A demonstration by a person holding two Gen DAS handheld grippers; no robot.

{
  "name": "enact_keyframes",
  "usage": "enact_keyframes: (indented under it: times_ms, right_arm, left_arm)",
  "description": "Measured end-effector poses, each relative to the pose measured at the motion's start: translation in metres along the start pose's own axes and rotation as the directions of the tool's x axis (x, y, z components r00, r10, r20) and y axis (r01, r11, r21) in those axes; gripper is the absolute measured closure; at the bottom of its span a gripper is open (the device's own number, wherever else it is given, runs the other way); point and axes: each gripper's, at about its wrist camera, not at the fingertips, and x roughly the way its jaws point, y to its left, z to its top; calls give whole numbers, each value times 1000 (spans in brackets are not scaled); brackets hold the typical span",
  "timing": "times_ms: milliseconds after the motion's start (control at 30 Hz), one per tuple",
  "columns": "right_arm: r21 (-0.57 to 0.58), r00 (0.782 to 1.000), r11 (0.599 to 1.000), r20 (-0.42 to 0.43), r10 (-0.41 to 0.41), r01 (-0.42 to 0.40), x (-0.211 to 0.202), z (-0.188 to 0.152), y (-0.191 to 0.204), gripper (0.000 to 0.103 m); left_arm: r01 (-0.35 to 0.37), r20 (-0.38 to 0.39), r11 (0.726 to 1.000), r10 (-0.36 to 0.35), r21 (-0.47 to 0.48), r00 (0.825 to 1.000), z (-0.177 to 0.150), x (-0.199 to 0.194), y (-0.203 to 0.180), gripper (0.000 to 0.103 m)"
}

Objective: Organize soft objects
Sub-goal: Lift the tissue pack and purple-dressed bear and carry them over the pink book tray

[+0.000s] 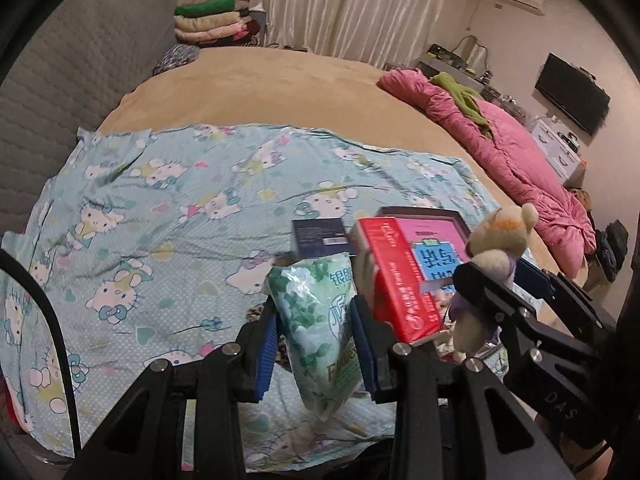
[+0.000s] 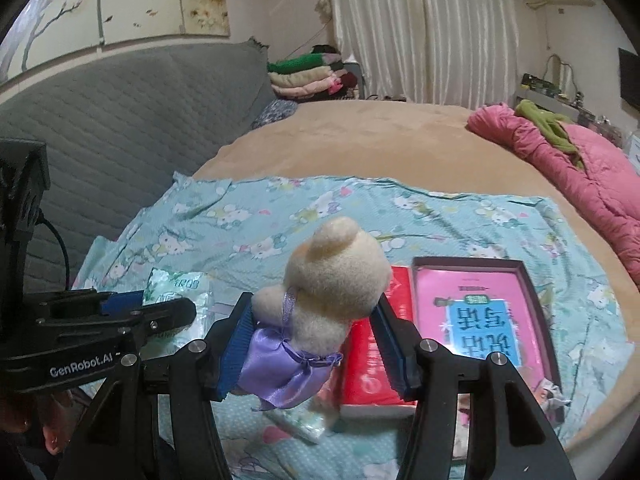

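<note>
Basically a bedroom: big bed w/ tan cover (image 2: 360, 140), light-blue cartoon-cat sheet (image 1: 168, 208) spread flat over the near part. Grey quilted headboard (image 2: 132, 120) on the left, white curtains (image 2: 432, 28) at the back, folded clothes stack (image 2: 308, 72) by the headboard corner. Pink quilt (image 2: 580, 168) bunched along the far right side w/ a green cloth (image 2: 548, 128) on it; TV (image 1: 572, 92) on the right wall.

Sheet's left and middle are bare, tan cover beyond it also open. Right part of the sheet is crowded: open box w/ pink book (image 2: 480, 312) inside, red pack (image 2: 376, 360) just beside its left wall, dark blue box (image 1: 320, 236) further left. Bed's curved edge runs close past the open box on the right.

Left gripper (image 1: 316, 340) pinches a green floral tissue pack (image 1: 316, 320) at mid-body, blue pads pressed on both sides, pack lifted off the sheet. Long axis runs roughly along the fingers, far end up toward the dark box, near end hanging below the pads.

Right gripper (image 2: 316, 336) clamps a cream plush bear (image 2: 332, 280) in a purple satin dress, pads on the dress/torso. Bear roughly upright, head up and away from the cam, back of head facing the lens, skirt end down. Both items sit side by side, close over the red pack.
</note>
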Motion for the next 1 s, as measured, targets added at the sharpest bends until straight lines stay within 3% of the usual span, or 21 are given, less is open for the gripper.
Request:
enact_keyframes:
  times_ms: [500, 1000]
  right_arm:
    - [75, 997, 995, 46, -66, 62, -45, -2, -55, 44]
    - [137, 979, 973, 60, -193, 183, -77, -15, -122, 44]
  left_arm:
    - [30, 10, 994, -31, 104, 999, -2, -9, -67, 68]
    - [100, -40, 982, -95, 159, 995, 1, 15, -121, 68]
